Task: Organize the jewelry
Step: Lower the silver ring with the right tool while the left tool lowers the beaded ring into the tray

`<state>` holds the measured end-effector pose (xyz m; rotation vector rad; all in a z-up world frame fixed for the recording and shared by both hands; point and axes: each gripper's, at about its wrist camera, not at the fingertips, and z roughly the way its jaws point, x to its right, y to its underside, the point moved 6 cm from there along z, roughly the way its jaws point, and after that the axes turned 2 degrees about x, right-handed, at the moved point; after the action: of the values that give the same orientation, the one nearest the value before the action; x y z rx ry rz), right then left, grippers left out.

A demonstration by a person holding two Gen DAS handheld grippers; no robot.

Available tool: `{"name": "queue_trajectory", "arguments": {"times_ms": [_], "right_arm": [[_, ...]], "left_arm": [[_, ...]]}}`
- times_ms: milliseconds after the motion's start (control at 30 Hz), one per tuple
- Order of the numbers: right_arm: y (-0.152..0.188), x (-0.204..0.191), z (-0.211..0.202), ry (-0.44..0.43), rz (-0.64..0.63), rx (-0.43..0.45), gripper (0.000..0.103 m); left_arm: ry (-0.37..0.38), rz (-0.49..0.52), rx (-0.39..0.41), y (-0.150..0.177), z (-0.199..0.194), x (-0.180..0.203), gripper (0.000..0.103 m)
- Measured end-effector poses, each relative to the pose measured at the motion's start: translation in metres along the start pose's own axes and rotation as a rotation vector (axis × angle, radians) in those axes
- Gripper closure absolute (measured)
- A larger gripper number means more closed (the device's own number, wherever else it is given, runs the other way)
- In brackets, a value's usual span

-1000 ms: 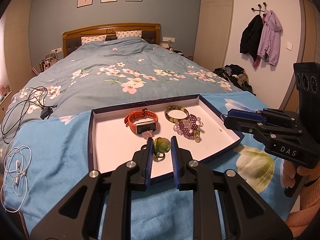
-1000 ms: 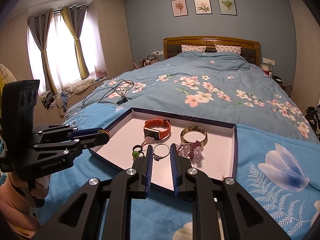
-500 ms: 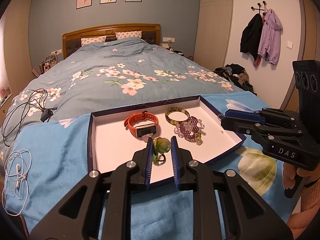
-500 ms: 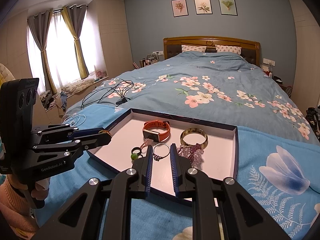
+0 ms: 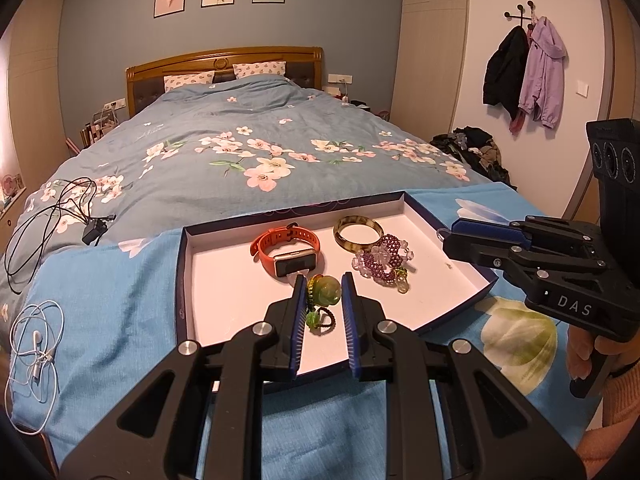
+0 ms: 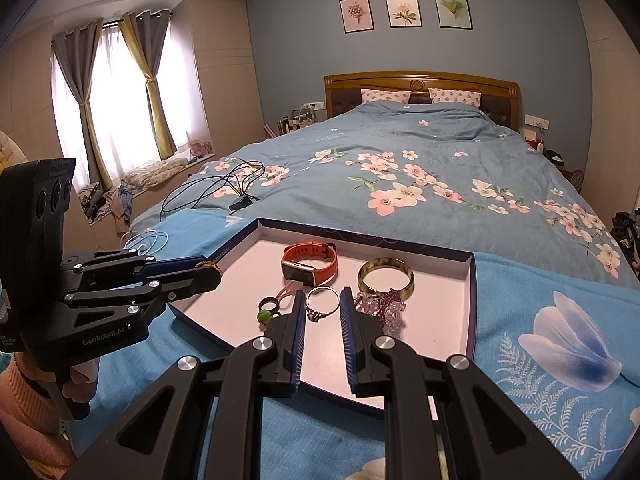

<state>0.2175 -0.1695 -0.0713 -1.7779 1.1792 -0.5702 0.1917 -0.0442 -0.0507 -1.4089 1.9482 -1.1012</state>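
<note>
A shallow dark-rimmed tray lies on the bed and holds an orange watch, a tortoiseshell bangle and a purple bead cluster. My left gripper is shut on a green jade pendant with a dangling cord ring and green bead, held above the tray's near part. My right gripper is shut on a thin silver ring, held over the tray.
The tray rests on a light blue floral cloth over the flowered quilt. Black charger cables and white earphones lie to the left. Coats hang on the right wall. Curtained windows are on the left.
Both grippers have drawn back and up a little from the tray, each still holding its piece. The jewelry in the tray has not moved.
</note>
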Motion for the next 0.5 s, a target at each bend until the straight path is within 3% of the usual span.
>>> {"name": "queue_trajectory", "arguments": {"times_ms": [500], "right_arm": [[-0.0006,0.0019,0.0028,0.001,0.002,-0.001,0.088]], "left_arm": [[-0.006,-0.001,-0.004,-0.0020,0.0091,-0.0049,0.085]]}}
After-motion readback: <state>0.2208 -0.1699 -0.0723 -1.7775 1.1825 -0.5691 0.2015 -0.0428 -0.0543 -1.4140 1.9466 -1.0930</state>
